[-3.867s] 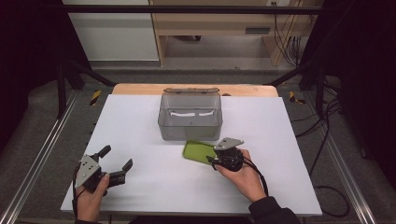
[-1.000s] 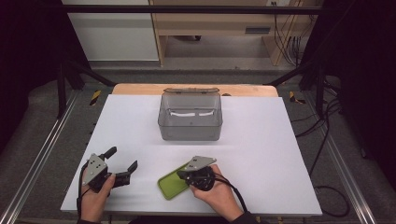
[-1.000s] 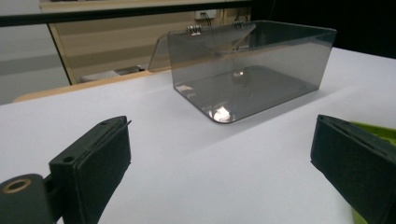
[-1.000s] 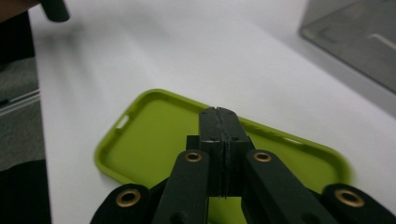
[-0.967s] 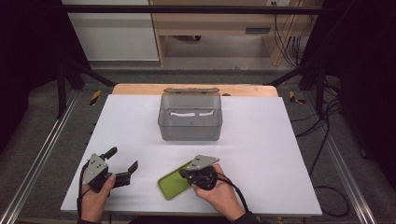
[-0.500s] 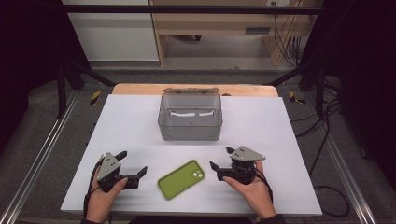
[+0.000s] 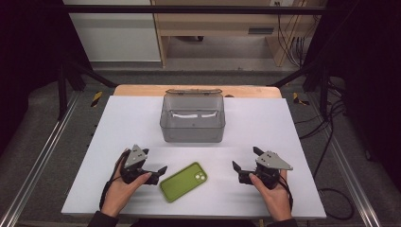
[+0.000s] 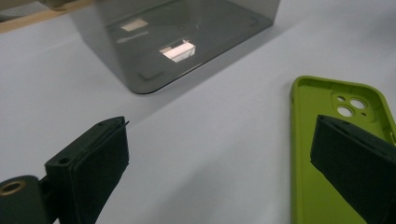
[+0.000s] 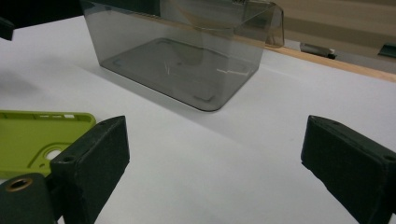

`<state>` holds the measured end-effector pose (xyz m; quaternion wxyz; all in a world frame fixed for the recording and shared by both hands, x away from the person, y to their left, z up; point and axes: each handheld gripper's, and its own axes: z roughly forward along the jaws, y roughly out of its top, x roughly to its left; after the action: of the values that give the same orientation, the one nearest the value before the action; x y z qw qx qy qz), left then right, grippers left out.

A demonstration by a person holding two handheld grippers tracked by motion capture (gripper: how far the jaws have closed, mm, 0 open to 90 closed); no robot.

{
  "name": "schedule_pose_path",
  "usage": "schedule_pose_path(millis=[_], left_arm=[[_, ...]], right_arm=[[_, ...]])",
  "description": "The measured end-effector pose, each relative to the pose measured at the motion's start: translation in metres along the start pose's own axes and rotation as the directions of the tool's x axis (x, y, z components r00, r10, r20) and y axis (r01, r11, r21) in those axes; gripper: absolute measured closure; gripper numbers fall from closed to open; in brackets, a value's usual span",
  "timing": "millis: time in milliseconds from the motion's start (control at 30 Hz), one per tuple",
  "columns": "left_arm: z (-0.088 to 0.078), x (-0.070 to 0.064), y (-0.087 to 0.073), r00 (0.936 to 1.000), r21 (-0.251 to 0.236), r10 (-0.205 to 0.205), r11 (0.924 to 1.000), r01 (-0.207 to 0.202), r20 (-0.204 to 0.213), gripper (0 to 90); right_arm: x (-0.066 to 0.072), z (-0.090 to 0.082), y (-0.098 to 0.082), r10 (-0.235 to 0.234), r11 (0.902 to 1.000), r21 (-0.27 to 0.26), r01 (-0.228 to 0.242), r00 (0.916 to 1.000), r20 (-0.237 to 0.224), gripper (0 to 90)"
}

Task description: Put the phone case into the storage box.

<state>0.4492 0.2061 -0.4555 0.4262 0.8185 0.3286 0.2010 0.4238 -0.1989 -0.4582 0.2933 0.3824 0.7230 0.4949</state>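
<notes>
In the high view a green phone case [image 7: 183,181] is seen lying flat on the white table [image 7: 265,123], hollow side up, in the lower middle of the frame. It is held by neither gripper.

The left gripper [image 7: 153,170] is seen at the lower left of that frame, just beside the case's left end. Its jaws are spread apart and nothing is clamped between them. In the left gripper view the case [image 8: 336,154] is found at the right of the frame, with the camera cut-out toward the top; the right-hand jaw is seen in front of the case's lower part, but whether it touches the case cannot be told.

The right gripper [image 7: 245,165] is seen at the lower right of the high view, well apart from the case. Its jaws have just been opening and are set wide, with only bare table between them. In the right gripper view one end of the case [image 9: 37,135] is seen at the left edge, behind the left-hand jaw.

A clear grey box [image 7: 192,118] is seen standing upright above the case, in the centre of the high view, with its lid hinged back.
</notes>
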Motion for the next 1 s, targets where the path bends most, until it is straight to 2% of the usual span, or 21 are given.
schedule_pose_path(millis=[133,200,333,367,433,633,933,967,1000], left_arm=[[0.007,-0.012,-0.001,0.9991,0.012,0.028,0.9995,-0.029,0.03,4.6],[0.007,-0.015,-0.004,0.9988,0.027,0.026,0.9993,-0.028,0.042,4.7],[0.004,-0.019,-0.009,0.9985,0.041,0.027,0.9987,-0.029,0.047,6.5],[0.003,-0.022,-0.01,0.998,0.058,0.04,0.9974,-0.042,0.048,7.8],[0.003,-0.023,-0.011,0.9972,0.063,0.049,0.9967,-0.052,0.056,8.8],[0.008,-0.028,-0.013,0.9941,0.103,0.076,0.9911,-0.084,0.077,22.1],[0.007,-0.028,-0.014,0.9938,0.125,0.068,0.989,-0.079,0.088,43.0],[0.007,-0.027,-0.015,0.994,0.13,0.066,0.9885,-0.077,0.088,43.0],[0.007,-0.026,-0.015,0.994,0.137,0.064,0.9877,-0.076,0.089,47.7]], right_arm=[[0.0,-0.007,-0.003,-0.005,0.9998,-0.019,0.005,0.9999,0.015,7.5],[-0.002,-0.01,-0.005,0.008,0.9998,-0.018,-0.007,0.9996,0.027,7.6],[-0.005,-0.011,-0.009,0.022,0.9997,-0.01,-0.022,0.9989,0.042,7.6],[-0.006,-0.011,-0.009,0.025,0.9996,-0.01,-0.025,0.9984,0.05,7.7],[-0.006,-0.011,-0.009,0.025,0.9997,-0.01,-0.024,0.9984,0.05,7.7],[-0.006,-0.01,-0.01,0.026,0.9997,-0.002,-0.026,0.9981,0.055,7.9],[-0.006,-0.009,-0.011,0.018,0.9998,0.008,-0.018,0.9979,0.063,7.9],[-0.006,-0.009,-0.011,0.016,0.9998,0.01,-0.017,0.9978,0.064,7.9],[-0.006,-0.008,-0.012,0.013,0.9998,0.014,-0.014,0.9978,0.064,7.9]])
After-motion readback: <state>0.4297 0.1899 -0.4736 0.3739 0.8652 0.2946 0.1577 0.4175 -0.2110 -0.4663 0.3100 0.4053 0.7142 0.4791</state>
